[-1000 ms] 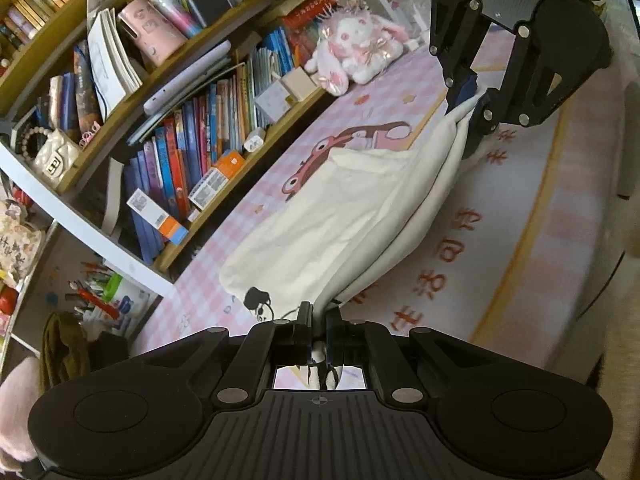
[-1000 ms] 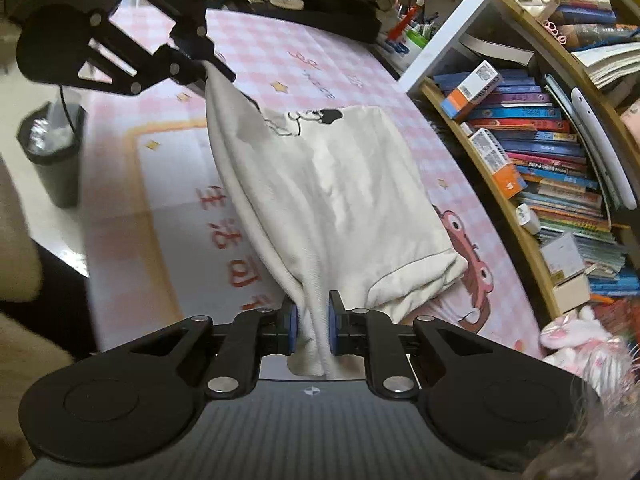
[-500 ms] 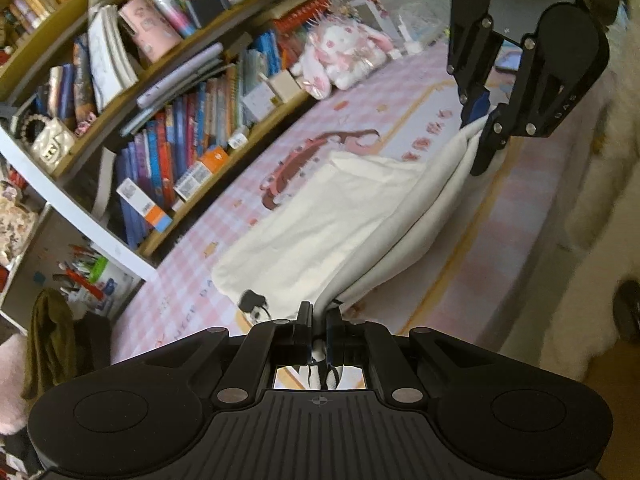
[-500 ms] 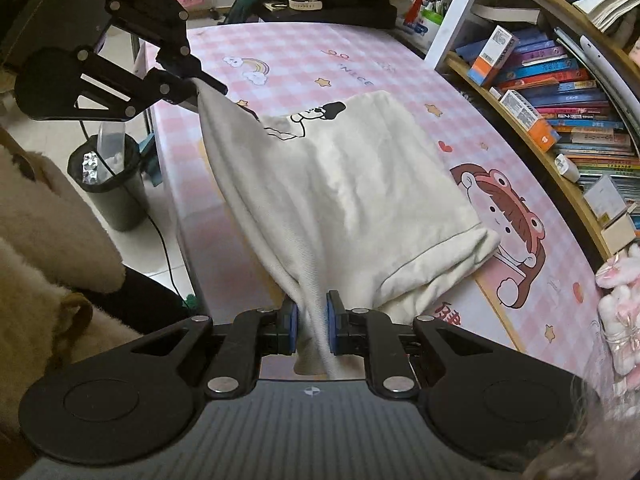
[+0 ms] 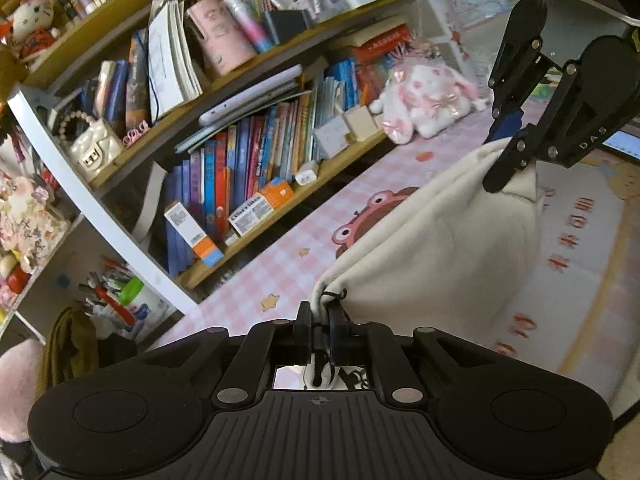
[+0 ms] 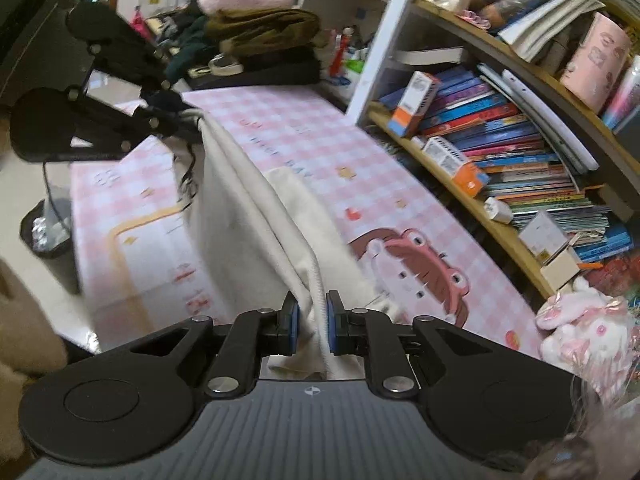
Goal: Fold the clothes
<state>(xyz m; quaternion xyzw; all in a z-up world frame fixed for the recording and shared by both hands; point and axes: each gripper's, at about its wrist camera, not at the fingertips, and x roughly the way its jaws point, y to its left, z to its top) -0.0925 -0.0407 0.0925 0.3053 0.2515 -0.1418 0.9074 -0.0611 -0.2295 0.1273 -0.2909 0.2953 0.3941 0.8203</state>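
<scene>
A cream garment (image 5: 440, 240) with a black drawstring hangs stretched between my two grippers above the pink checked table mat (image 5: 280, 264). My left gripper (image 5: 320, 320) pinches one corner with the drawstring between its pads, and its jaws are opening slightly. In the left wrist view my right gripper (image 5: 502, 164) holds the far corner at the upper right. In the right wrist view my right gripper (image 6: 312, 312) is shut on a ribbed edge of the garment (image 6: 256, 208). There the left gripper (image 6: 188, 122) holds the far corner at the upper left. The lower fold still touches the mat (image 6: 300, 128).
A crowded bookshelf (image 5: 240, 160) (image 6: 500, 140) runs along the far side of the table. A pink plush rabbit (image 5: 424, 96) (image 6: 580, 320) sits at one end. Piled clothes (image 6: 260, 32) lie at the other end. A waste bin (image 6: 48, 232) stands on the floor beside the table.
Both grippers have risen with the garment, lifting most of it off the mat so it hangs taut between them. Both wrists have rolled and the views now tilt toward the shelf.
</scene>
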